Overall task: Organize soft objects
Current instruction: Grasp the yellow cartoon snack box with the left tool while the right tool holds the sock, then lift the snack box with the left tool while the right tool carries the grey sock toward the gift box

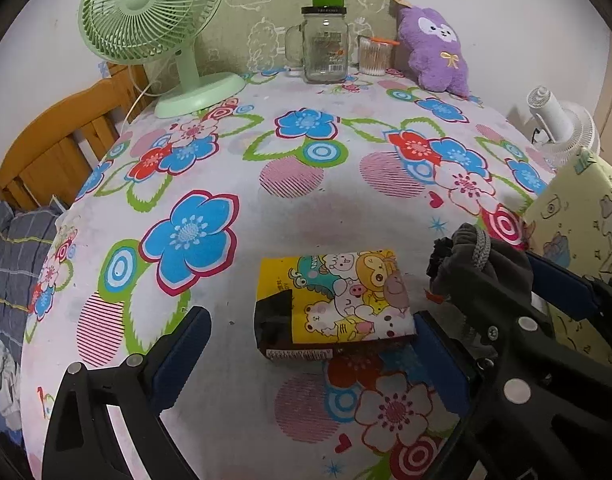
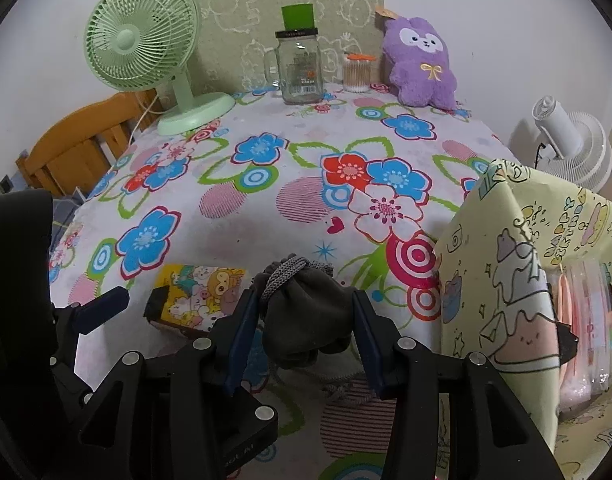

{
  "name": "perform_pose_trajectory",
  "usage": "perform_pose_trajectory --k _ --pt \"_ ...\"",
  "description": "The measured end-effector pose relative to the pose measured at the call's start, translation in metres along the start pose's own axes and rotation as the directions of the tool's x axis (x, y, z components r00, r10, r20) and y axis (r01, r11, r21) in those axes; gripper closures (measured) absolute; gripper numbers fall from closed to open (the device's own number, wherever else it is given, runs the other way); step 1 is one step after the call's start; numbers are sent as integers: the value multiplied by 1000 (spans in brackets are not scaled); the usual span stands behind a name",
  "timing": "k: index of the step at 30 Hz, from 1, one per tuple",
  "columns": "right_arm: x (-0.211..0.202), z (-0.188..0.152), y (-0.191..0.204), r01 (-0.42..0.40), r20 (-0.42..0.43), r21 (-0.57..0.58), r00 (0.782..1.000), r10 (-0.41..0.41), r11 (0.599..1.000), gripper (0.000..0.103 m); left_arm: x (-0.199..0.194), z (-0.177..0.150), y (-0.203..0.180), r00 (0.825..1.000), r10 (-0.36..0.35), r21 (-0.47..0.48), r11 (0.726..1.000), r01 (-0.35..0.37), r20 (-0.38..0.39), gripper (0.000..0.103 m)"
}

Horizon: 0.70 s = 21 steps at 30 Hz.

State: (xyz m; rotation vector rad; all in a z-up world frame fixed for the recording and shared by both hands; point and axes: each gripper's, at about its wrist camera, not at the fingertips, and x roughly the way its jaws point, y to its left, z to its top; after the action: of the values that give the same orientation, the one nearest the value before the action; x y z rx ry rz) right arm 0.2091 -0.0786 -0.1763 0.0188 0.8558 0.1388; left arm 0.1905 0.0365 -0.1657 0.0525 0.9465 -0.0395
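My right gripper (image 2: pixel 303 312) angled down over the table, jaws clamped on a grey drawstring pouch (image 2: pixel 301 320), my left gripper (image 1: pixel 306 344) jaws wide, cartoon tissue pack (image 1: pixel 334 300) between its fingertips, untouched

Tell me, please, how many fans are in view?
2: a green fan stands on the table's far left corner; a white fan stands off the table's right side, behind the patterned box. Others may be hidden.

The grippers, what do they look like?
Both grippers, left gripper and right gripper, look alike: chunky black frames with round silver bolt heads, and two flat dark blue pads as fingers. No cables or sleeves show.
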Motion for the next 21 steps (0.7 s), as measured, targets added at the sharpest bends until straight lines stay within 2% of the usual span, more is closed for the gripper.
perform_pose_trajectory --k 3,5,7,21 --pt "4 0 0 -2 -10 6 1000 2 1000 53 3 -1 1 1000 -4 -2 1000 4 -2 7" --pt "7 0 0 -2 -18 6 1000 2 1000 53 6 -1 1 1000 -13 0 1000 13 -11 22" --pt "9 -1 0 -3 -23 6 1000 3 1000 53 7 -2 1 1000 -27 -3 1000 27 -15 26" --pt "2 -5 8 -18 -23 -8 1000 18 1000 53 -9 -9 4 1000 -17 -3 1000 17 16 28"
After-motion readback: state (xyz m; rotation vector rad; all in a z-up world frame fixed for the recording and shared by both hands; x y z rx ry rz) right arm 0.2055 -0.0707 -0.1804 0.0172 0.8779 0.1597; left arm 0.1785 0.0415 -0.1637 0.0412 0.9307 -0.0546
